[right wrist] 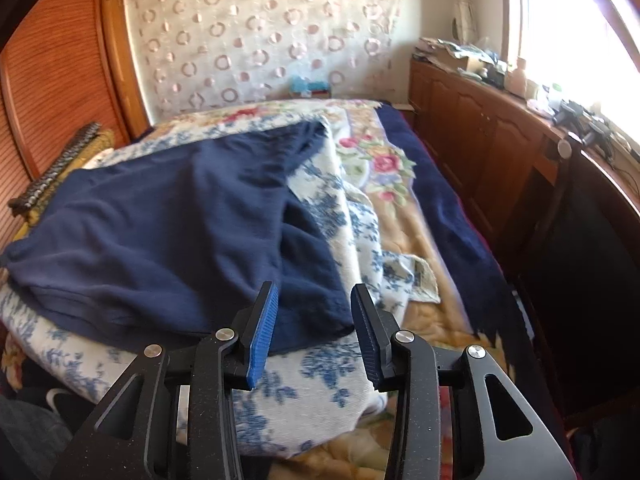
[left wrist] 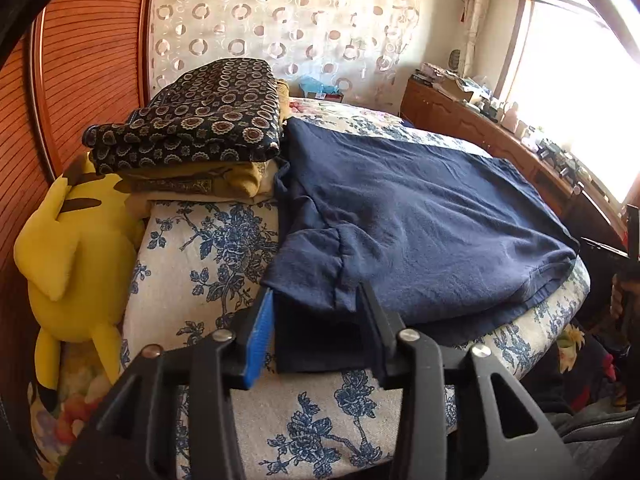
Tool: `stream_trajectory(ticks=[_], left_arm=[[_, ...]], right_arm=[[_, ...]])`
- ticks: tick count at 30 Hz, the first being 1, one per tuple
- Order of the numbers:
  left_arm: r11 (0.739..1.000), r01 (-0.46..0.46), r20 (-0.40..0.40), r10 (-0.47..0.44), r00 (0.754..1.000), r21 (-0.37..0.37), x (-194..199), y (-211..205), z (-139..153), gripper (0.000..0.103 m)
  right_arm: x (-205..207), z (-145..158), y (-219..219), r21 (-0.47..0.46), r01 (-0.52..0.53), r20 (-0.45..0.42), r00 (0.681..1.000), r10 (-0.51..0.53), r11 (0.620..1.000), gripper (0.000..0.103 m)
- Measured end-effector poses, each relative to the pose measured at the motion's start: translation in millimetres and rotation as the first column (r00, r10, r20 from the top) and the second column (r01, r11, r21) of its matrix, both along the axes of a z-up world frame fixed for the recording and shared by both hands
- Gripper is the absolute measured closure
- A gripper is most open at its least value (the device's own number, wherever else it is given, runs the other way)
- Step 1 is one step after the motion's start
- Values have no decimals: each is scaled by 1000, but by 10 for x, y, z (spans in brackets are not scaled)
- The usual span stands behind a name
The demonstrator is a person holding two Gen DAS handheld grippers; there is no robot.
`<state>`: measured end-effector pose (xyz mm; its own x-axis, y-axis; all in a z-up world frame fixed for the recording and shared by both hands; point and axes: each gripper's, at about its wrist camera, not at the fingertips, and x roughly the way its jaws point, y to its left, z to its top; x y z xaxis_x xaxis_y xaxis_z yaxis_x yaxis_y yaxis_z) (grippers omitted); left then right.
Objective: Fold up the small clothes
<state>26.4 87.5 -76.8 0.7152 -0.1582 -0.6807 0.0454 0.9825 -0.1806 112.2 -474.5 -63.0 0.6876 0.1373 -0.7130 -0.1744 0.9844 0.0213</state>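
Observation:
A navy T-shirt (left wrist: 408,216) lies spread flat on the blue-flowered bed cover (left wrist: 200,264). In the left wrist view my left gripper (left wrist: 318,292) is low at the shirt's near sleeve end. Its fingers stand apart on either side of the cloth, and the pads do not press it. In the right wrist view the same navy T-shirt (right wrist: 160,232) reaches its near corner between the fingers of my right gripper (right wrist: 315,288). That gripper is open too, and the cloth rests on the bed cover (right wrist: 312,364).
A stack of folded clothes (left wrist: 192,124), dark patterned on top and mustard below, sits left of the shirt. A yellow plush toy (left wrist: 68,248) leans against the wooden wardrobe door (left wrist: 80,60). A cluttered wooden sideboard (right wrist: 480,140) runs along the window side.

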Motion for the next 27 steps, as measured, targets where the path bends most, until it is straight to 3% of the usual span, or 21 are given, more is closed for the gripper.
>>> stream_trajectory(ticks=[6,7,9,13,20,27], left_arm=[[1000,7,-9,-7,1000,11,21,-39,-22,51],[1000,9,-10,-9,1000,13,21,-42,-23,50],[1000,9,-10,-9,1000,17,19,-45,-20,48],[1000,1,-4,-1,1000,23,29,-29,-4,48],[999,-21,3,21,1000,31,57,-8,-5,47],[998,-44,-6,44,999,47,127,-1,-29,47]], right_arm=[[40,-166,41,-27,8,-34,999,-9,1000,67],[36,-170,38,-30,7,-31,999,-8,1000,71],[25,-186,33,-53,5,-29,1000,-7,999,89],[-67,-136,-42,-16,-16,-13,1000,16,1000,103],[-382,37,-172,-22,-25,13,1000,26,999,103],[-385,137,-114,-30,-23,46,999,24,999,103]])
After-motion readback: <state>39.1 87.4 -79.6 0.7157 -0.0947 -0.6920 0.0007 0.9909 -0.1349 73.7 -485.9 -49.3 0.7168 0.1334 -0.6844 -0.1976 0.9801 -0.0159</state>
